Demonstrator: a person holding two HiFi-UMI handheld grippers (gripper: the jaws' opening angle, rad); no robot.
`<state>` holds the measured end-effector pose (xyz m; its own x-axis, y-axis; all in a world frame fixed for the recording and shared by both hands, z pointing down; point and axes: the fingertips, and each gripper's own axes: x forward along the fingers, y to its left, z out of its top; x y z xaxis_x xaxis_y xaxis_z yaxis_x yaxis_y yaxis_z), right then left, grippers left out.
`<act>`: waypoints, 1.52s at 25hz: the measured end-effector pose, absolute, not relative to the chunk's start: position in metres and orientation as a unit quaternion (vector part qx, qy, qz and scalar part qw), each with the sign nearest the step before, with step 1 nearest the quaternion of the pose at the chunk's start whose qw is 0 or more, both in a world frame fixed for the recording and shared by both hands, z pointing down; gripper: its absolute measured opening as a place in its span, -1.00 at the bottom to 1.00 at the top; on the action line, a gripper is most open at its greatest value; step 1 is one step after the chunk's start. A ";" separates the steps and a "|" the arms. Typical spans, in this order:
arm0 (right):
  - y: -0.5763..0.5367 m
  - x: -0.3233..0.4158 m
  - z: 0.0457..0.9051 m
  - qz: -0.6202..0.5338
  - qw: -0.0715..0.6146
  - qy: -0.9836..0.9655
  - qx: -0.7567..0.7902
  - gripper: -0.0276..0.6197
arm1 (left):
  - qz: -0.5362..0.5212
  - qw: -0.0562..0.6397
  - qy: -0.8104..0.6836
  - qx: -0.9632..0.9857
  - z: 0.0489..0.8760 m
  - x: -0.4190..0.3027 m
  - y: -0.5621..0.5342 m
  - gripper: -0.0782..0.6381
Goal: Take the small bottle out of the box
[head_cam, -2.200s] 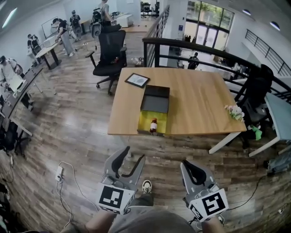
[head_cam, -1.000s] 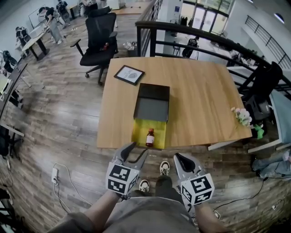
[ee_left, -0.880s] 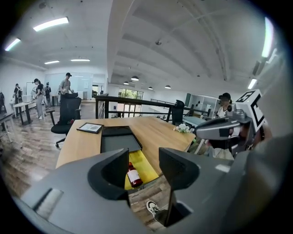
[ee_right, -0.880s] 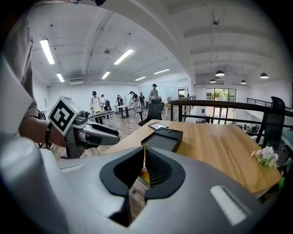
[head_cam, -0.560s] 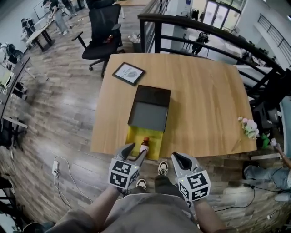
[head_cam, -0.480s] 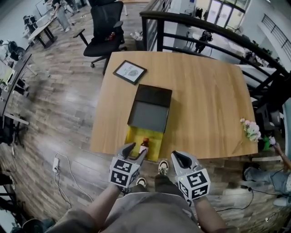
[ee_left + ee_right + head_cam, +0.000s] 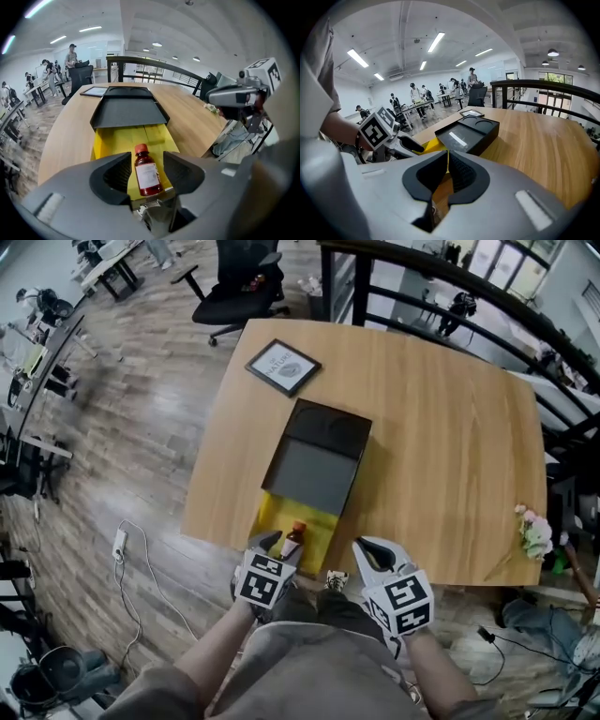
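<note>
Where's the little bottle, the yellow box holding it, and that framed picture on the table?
small bottle [image 7: 148,176]: left gripper view, on its white label.
yellow box [image 7: 115,140]: left gripper view, on its bare yellow floor.
framed picture [image 7: 282,367]: head view, on its middle.

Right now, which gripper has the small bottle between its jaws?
The left gripper: its opening jaws flank the small bottle without touching. The right gripper is shut and empty.

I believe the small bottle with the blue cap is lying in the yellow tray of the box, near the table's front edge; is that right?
Not quite: the cap is red, not blue. The rest stands: the small bottle lies in the yellow tray of the box, near the table's front edge. The left gripper view shows it most clearly.
</note>
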<state>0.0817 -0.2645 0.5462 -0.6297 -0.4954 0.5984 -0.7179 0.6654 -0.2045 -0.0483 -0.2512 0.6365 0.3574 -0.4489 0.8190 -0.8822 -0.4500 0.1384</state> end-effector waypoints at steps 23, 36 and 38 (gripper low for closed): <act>-0.272 0.074 0.577 0.262 0.264 -0.854 0.363 -0.86 | 0.478 0.333 -0.306 0.753 0.702 -0.026 -0.250 -0.17; -0.282 0.082 0.546 0.239 0.242 -0.861 0.378 -0.86 | 0.393 0.315 -0.357 0.787 0.651 -0.029 -0.265 -0.21; -0.288 0.086 0.529 0.227 0.231 -0.864 0.386 -0.86 | 0.364 0.297 -0.372 0.801 0.627 -0.031 -0.273 -0.21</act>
<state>0.0860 -0.2879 0.5289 -0.5956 -0.5617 0.5743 -0.7716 0.5987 -0.2147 -0.0309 -0.2732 0.6272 0.4592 -0.3792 0.8033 -0.8116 -0.5468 0.2058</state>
